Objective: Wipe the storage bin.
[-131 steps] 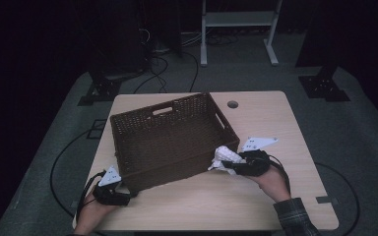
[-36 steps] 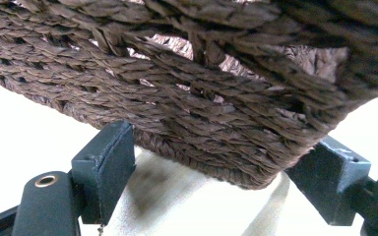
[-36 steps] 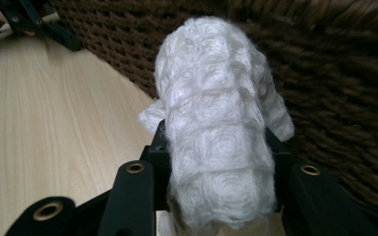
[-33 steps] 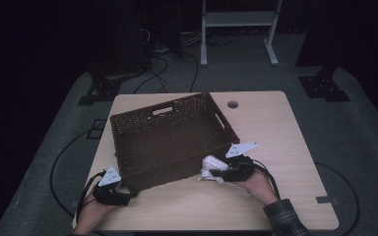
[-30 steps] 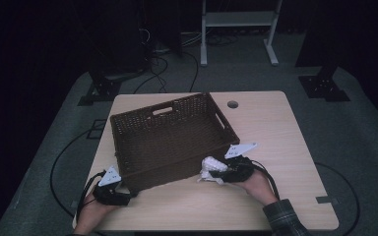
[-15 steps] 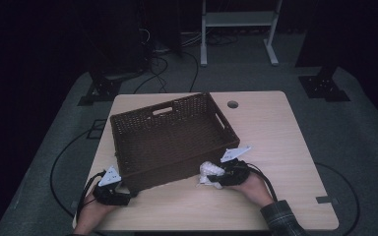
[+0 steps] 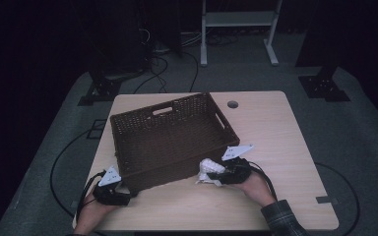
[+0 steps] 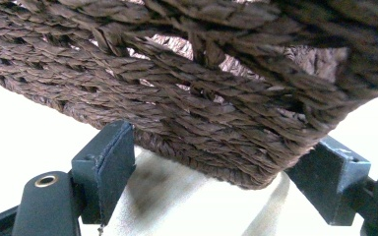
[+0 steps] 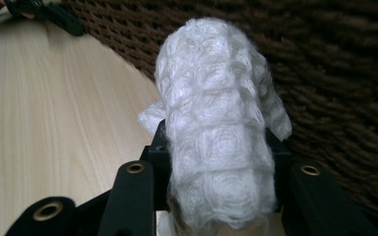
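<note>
Cloth roll at the basket's near wall

Right tool (image 7: 211,173) is clamped on the white cloth (image 9: 219,162), whose long axis points at the basket (image 7: 172,135); left tool (image 8: 211,182) straddles its near corner, jaws apart, on the desk (image 7: 275,132).

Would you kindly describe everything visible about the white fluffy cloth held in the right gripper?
The white fluffy cloth looks like soft knitted or terry fabric with a bumpy, looped texture, bunched into a thick roll. The right gripper has its black jaws clamped on the roll's lower part, so it stands up between them. In the high view it sits just above the pale wooden table, close against the near wall of the dark brown woven basket; contact is unclear.
</note>
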{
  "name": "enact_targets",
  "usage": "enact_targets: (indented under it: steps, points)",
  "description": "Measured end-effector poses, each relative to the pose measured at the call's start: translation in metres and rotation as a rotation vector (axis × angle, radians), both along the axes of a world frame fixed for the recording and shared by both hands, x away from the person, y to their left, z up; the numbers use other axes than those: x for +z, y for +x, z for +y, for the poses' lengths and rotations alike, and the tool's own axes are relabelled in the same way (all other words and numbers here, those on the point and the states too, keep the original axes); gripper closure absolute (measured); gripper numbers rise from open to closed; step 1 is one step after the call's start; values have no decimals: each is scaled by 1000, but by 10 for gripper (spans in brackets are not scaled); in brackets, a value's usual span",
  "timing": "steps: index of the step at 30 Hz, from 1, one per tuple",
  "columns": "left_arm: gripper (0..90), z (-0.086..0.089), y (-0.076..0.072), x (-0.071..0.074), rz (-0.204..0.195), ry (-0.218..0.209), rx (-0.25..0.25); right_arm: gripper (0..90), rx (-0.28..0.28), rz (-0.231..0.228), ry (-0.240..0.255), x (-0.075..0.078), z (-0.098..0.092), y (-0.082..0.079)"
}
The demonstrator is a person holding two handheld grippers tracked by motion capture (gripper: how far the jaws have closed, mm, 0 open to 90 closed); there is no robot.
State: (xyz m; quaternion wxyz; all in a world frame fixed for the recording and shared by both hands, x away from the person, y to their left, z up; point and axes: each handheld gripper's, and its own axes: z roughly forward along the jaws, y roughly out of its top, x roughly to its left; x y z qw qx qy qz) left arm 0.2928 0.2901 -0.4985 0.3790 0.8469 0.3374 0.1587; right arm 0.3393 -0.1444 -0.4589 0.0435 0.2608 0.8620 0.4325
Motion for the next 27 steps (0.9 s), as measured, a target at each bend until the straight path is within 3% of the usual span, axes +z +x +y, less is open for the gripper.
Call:
enact_targets:
  steps: [10,27]
  points:
    - [207,0,0,0,0,-1,0,608,2,-44,40,18,0,-4]
    - [207,0,0,0,0,0,0,609,20,-80,76,32,4,-7]
